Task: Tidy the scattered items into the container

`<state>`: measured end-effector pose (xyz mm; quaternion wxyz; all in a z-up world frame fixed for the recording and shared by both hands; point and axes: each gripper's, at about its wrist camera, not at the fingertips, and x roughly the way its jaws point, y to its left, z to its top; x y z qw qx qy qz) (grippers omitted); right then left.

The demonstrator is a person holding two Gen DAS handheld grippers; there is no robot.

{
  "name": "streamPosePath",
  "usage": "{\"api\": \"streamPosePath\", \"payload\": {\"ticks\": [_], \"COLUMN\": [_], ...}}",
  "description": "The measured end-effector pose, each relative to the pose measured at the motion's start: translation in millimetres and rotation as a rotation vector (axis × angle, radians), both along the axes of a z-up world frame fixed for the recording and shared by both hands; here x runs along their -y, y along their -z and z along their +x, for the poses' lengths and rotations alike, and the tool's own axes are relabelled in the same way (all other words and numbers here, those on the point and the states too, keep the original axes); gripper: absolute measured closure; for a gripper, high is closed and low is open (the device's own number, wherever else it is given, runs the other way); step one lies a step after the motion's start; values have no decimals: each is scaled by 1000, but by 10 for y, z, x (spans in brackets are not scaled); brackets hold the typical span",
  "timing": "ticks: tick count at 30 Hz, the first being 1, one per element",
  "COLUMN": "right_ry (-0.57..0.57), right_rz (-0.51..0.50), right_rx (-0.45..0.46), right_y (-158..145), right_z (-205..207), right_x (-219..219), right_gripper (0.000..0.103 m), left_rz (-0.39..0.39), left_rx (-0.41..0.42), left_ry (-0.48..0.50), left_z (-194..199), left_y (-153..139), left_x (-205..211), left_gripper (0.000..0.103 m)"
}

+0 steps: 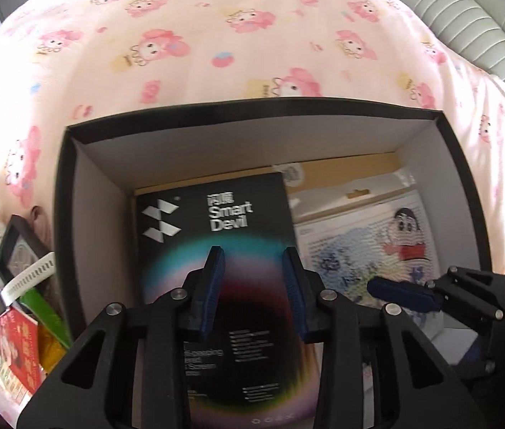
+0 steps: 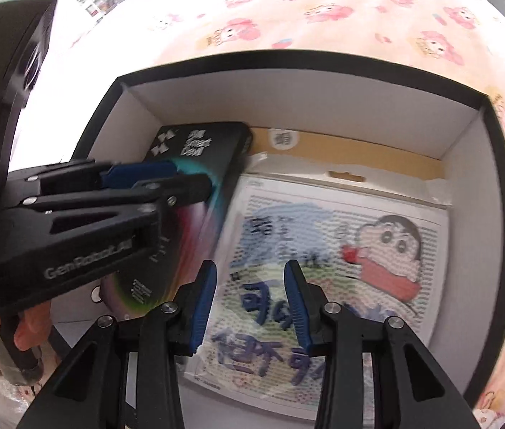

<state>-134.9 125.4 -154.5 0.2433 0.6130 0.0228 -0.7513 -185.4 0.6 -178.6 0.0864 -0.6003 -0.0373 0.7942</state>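
A black container with white inner walls (image 1: 252,111) (image 2: 288,60) sits on the pink bedsheet. Inside it lie a black "Smart Devil" box (image 1: 216,214) (image 2: 195,143) on the left and a flat cartoon packet (image 1: 377,236) (image 2: 341,250) on the right, both over a brown card (image 1: 341,171) (image 2: 359,153). My left gripper (image 1: 254,268) (image 2: 191,178) hangs over the black box, open, with nothing between its blue pads. My right gripper (image 2: 250,279) stands open above the cartoon packet, nothing in it. Its blue finger (image 1: 402,293) shows in the left wrist view.
Left of the container lie loose items: a black framed piece (image 1: 20,250), a white strap (image 1: 30,275), a green pack (image 1: 45,307) and a red packet (image 1: 16,343). The cartoon-print sheet (image 1: 216,35) spreads behind. A grey ribbed cushion (image 1: 466,35) is at upper right. A hand (image 2: 27,325) holds the left gripper.
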Motion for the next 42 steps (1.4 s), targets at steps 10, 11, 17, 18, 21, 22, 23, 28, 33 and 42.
{"api": "streamPosePath", "payload": {"ticks": [10,11,17,18,21,22,23,28,33,42], "right_ry": [-16,-6,-28,-47,-93,-103,-107,-144,-32,93], "right_rz": [49,68,117,103,106,109,93,65,123,143], "right_rx": [-39,-48,-60,-53,-56,-63,-56,-47,-74,-90], "right_y": [-64,-71,-66,-64,-51,-65,-83,-162,-226,-313], "right_z": [-125,-169,-411,-414,-376,-361,-350,-323,-517,-689], "right_x": [174,158,205,247,390,429,458,597,421,204], "right_gripper": [67,67,67,67,67,67,67,67,67,67], "left_rz": [-130,-119,38,53,29,21,23,65,15,-38], "left_rx": [-43,-48,-53,-53,-70,-70,-68,-63,-78,19], "left_ry": [-21,-19,-63,-67,-60,-56,-56,-66,-73,-46], "left_z": [-22,-25,-136,-150,-194,-189,-146,-177,-363,-630], "left_y": [11,8,-15,-19,-40,-42,-84,-75,-92,172], "left_x": [54,57,219,232,203,185,178,217,154,81], "left_gripper": [68,68,69,69,69,69,69,69,69,69]}}
